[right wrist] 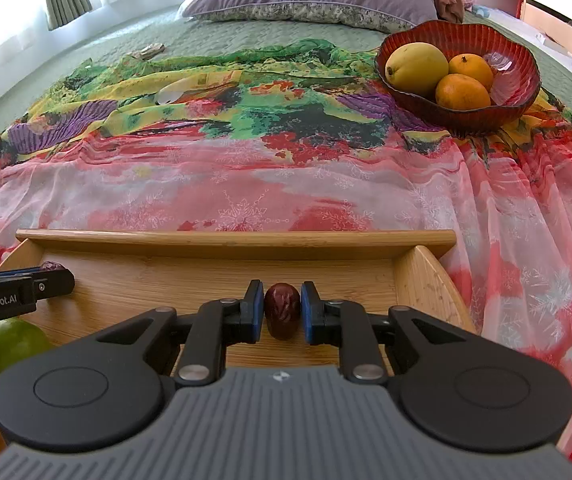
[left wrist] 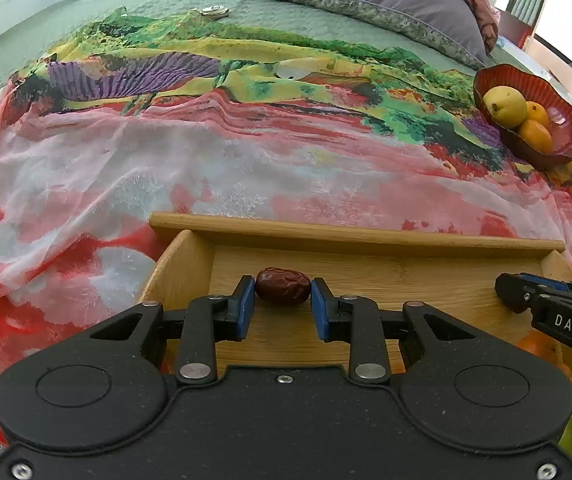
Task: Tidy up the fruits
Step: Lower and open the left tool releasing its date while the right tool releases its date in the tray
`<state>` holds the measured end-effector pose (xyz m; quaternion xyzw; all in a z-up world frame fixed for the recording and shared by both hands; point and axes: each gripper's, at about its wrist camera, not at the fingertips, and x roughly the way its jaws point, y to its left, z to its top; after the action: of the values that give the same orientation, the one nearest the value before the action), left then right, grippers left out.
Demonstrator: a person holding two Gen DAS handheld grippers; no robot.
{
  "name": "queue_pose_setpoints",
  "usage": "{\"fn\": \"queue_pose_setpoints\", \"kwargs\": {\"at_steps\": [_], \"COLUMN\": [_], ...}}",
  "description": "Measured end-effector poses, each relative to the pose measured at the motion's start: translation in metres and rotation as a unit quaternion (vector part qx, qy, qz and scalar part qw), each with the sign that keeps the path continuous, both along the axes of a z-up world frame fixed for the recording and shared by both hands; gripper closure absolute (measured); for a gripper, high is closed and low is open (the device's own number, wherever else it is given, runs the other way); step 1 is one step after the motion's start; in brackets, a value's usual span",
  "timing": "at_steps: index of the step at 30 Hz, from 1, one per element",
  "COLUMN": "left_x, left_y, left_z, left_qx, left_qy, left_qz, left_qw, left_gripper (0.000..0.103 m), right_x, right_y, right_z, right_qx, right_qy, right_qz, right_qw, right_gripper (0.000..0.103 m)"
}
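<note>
Bright window daylight, fisheye-warped edges

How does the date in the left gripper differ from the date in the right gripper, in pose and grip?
The left gripper pinches its date end to end, its long axis lying across the jaws; the right gripper squeezes its date by the sides, its long axis pointing away from the camera. The left one sits toward the left end of the wooden tray, the right one toward the right end. Both are dark red, wrinkled, and clamped between blue pads over the tray floor.

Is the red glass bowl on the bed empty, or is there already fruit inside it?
Not empty. The red glass bowl holds a yellow mango and two oranges, with free space on its right side.
</note>
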<state>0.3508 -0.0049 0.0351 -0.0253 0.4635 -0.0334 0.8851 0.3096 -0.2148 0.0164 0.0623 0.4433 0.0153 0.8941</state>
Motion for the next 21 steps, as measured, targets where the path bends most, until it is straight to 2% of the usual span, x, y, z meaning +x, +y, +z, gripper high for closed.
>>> {"fn": "queue_pose_setpoints", "kwargs": {"at_steps": [11,15,18,21], "left_x": [-0.0014,-0.0020,-0.0023,-0.0031], "left_y": [-0.0014,-0.0009,-0.0007,0.0000], "left_z": [-0.0006,0.0000,0.0000,0.0007], "left_qx": [0.004,0.002,0.003,0.004], "left_qy": [-0.004,-0.006,-0.006,-0.007], "left_qz": [-0.003,-0.003,-0.003,-0.003], "left_qw": [1.0000,1.0000,1.0000,1.0000], "left_gripper": [0.074,0.066,0.064,0.060], "right_x": [-0.0001,-0.0012,-0.0023,-0.0029], "right_y": [-0.0020,-0.0023,-0.0020,-0.0017], "right_z": [0.0008,0.0016,0.0026,0.0034], "right_qx": [0.000,0.000,0.001,0.001], "right_qy": [-0.001,-0.004,-0.009,-0.011], "right_qz": [-0.002,-0.002,-0.002,-0.002], "right_qw": [1.000,1.000,1.000,1.000], "right_gripper": [0.075,0.068,0.062,0.061]}}
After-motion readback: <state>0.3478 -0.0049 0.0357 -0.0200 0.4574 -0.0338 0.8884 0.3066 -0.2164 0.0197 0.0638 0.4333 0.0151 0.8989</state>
